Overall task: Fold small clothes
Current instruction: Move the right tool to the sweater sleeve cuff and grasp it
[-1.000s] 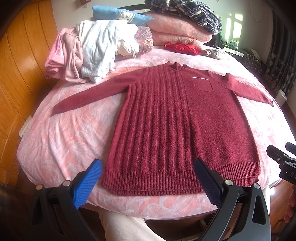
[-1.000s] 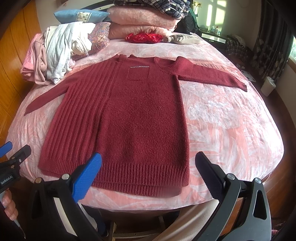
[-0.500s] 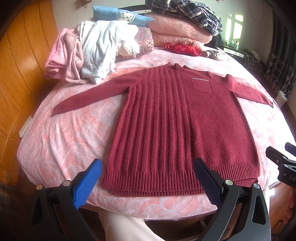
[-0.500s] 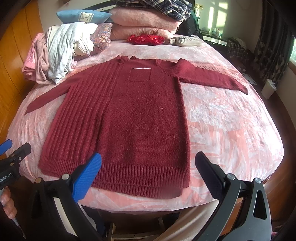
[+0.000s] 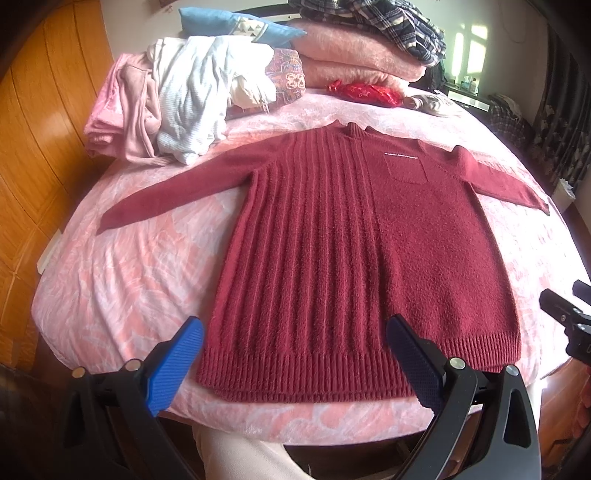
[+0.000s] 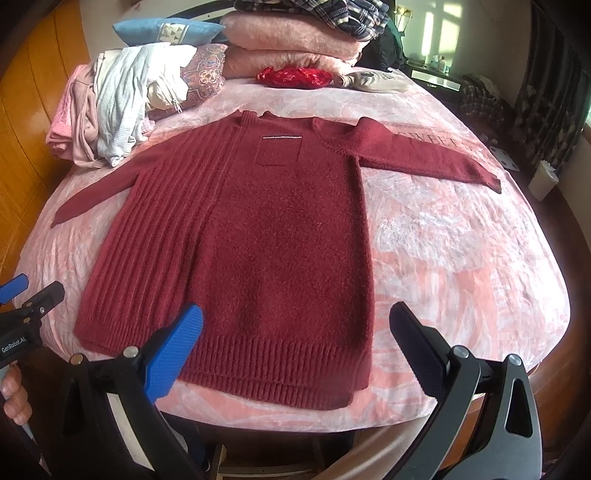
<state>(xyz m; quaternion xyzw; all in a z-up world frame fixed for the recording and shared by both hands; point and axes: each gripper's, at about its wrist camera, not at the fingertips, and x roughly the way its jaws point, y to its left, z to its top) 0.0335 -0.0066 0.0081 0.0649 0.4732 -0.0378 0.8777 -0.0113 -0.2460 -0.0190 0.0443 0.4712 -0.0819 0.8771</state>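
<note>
From my left wrist camera, the left gripper [image 5: 295, 354] hangs wide open over the hem of the red sweater [image 5: 332, 240], spread flat on the bed [image 5: 122, 277]. From the right wrist camera, my right gripper [image 6: 295, 339] gapes empty above that hem

A home bedroom: bed [image 5: 122, 280], pillows [image 6: 166, 31], folded blankets [image 5: 354, 61].

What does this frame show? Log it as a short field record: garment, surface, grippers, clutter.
garment: dark red sweater, spread flat, both sleeves out, unfolded
pocket: chest pocket facing up
surface: pink bedspread
left gripper: open, over the hem, holding nothing
right gripper: open, over the hem, holding nothing
clutter: clothes pile past the left sleeve; folded pink blankets at the far end
</note>
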